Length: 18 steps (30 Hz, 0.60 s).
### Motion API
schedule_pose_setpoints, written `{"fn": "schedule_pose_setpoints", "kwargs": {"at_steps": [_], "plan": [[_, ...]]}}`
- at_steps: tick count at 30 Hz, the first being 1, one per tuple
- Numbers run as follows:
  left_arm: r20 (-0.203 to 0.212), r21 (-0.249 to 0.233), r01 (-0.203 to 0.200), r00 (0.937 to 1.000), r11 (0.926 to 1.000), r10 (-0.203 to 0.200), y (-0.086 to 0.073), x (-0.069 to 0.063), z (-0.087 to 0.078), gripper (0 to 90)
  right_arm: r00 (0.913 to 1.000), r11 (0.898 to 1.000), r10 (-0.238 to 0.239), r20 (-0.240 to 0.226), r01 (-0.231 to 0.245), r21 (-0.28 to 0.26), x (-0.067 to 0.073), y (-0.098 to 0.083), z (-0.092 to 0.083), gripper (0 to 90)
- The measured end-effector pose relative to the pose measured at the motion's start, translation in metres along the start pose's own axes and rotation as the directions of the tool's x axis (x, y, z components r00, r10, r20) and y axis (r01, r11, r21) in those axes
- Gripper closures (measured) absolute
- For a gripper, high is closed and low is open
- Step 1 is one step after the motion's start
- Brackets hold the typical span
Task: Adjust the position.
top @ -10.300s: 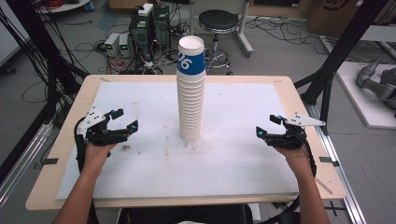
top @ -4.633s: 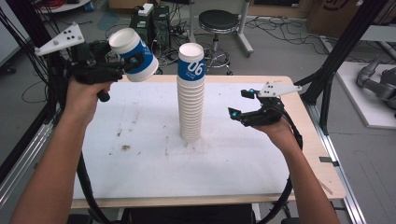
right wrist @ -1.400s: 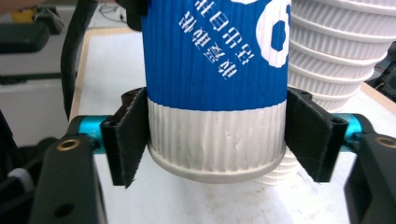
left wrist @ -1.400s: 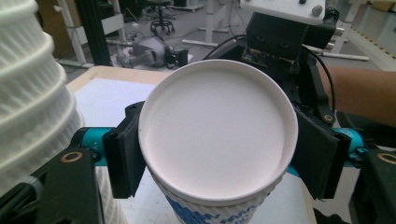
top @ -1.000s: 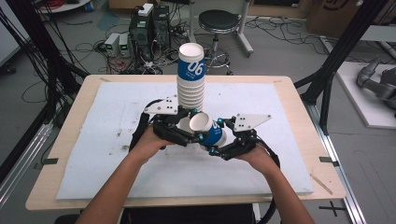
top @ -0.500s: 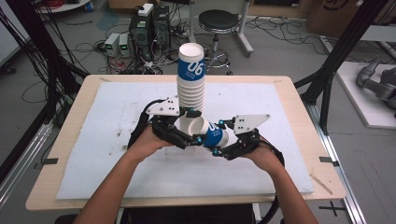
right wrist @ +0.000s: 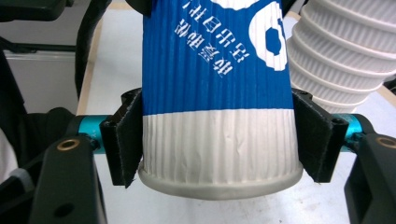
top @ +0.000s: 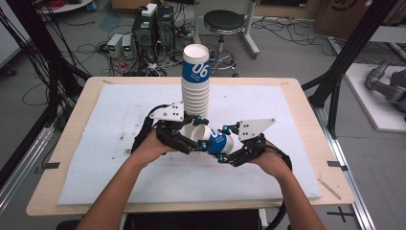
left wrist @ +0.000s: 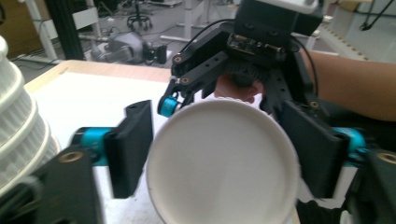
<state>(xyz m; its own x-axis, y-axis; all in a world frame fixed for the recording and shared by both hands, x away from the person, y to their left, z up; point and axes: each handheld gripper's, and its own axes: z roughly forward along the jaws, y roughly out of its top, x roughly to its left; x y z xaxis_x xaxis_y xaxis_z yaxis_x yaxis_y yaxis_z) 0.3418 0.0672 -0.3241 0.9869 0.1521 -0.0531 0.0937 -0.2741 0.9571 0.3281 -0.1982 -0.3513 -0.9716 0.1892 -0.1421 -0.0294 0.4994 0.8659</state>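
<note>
High view has the wooden table with its white foam sheet [top: 119,110] spread wide, and at the sheet's centre a tall stack of ribbed white paper cups [top: 195,91], its base hidden behind the hands. Just at 6 o'clock of that stack, a single blue-and-white ribbed paper cup [top: 214,140] lies tipped between both tools, mostly covered by them. The right gripper [right wrist: 219,140] pinches its white end, both pads pressed on the wall. The left gripper [left wrist: 219,154] brackets the cup's open mouth; whether its pads truly touch the rim, I cannot tell. The cup's lower edge is cut off there.
</note>
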Motion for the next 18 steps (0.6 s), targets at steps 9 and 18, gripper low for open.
{"fn": "schedule_pose_setpoints", "kwargs": {"at_steps": [9, 18], "plan": [[0.043, -0.051, 0.015, 0.999, 0.9986, -0.013, -0.004, 0.002, -0.003, 32.0, 0.9987, 0.997, 0.051, -0.003, -0.051, -0.053, 0.001, -0.002, 0.001, 18.1], [0.072, -0.109, 0.034, 0.9971, 0.9934, -0.026, -0.007, 0.001, -0.006, 31.8, 0.994, 0.989, 0.096, -0.052, -0.101, -0.111, -0.002, -0.012, -0.001, 20.7]]}}
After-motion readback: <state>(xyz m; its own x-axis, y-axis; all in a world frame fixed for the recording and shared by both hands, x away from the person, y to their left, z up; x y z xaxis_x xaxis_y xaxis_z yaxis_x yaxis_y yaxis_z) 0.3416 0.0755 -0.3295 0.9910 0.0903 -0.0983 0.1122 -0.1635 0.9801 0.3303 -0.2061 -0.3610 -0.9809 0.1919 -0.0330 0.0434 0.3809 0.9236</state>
